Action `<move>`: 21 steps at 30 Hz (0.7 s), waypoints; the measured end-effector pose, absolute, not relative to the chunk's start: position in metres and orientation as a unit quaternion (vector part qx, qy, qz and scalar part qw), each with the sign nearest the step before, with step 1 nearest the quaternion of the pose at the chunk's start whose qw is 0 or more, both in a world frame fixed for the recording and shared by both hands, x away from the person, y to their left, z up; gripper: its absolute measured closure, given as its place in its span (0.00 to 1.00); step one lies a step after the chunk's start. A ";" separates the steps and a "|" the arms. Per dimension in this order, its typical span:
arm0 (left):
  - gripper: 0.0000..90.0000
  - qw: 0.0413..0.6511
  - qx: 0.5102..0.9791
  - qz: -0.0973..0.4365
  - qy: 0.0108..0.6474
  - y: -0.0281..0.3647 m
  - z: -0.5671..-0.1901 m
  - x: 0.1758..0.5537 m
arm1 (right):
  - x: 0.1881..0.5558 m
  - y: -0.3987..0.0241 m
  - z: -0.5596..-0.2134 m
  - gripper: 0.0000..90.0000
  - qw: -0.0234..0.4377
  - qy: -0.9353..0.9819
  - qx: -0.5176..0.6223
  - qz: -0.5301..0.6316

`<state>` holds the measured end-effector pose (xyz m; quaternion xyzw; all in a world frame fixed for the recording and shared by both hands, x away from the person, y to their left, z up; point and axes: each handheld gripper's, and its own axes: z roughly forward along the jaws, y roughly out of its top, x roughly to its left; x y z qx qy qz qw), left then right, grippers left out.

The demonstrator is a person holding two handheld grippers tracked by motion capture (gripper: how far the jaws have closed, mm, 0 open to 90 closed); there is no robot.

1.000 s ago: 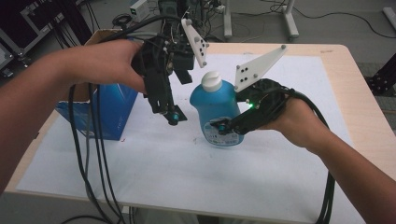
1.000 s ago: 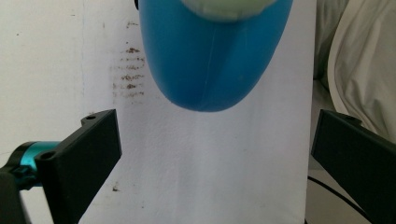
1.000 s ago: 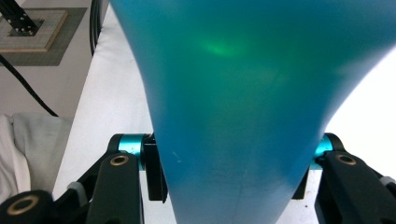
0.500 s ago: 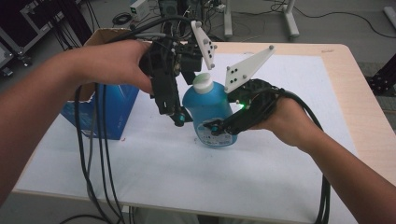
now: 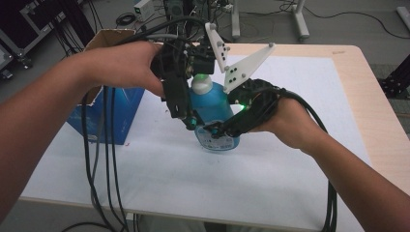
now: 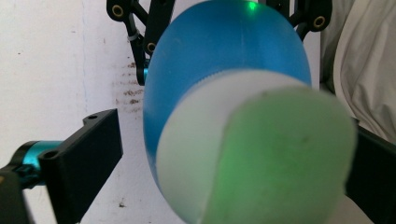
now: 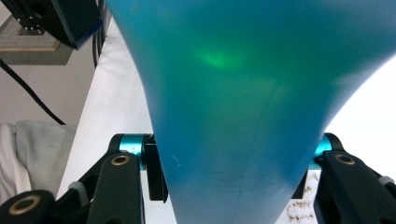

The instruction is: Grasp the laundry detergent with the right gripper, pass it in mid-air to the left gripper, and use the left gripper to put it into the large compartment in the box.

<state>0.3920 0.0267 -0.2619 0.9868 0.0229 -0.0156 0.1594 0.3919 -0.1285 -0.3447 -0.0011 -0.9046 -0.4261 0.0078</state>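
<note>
Since earlier frame: left claw point(image 5: 191, 124) now down over blue bottle point(image 5: 212, 108), jaws wide astride white cap point(image 6: 243, 154). Right claw point(image 5: 215, 129) clamps bottle body, upright on counter point(image 5: 270, 183). Label text unreadable.

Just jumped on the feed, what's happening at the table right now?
A person works a blue bottle on the white table cover. The right gripper is clamped on the bottle's lower body. The left gripper comes down over the white cap, jaws open either side, not gripping it. A blue box stands to the left.
</note>
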 end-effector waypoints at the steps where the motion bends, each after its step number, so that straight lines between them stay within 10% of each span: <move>1: 0.05 0.161 0.986 -0.018 0.021 0.027 -0.262 0.392 | 0.392 -0.128 -0.345 0.53 0.007 -0.904 0.000 -0.426; 21: 0.34 0.170 0.985 -0.027 0.012 0.028 -0.261 0.394 | 0.391 -0.127 -0.346 0.53 0.013 -0.904 -0.001 -0.428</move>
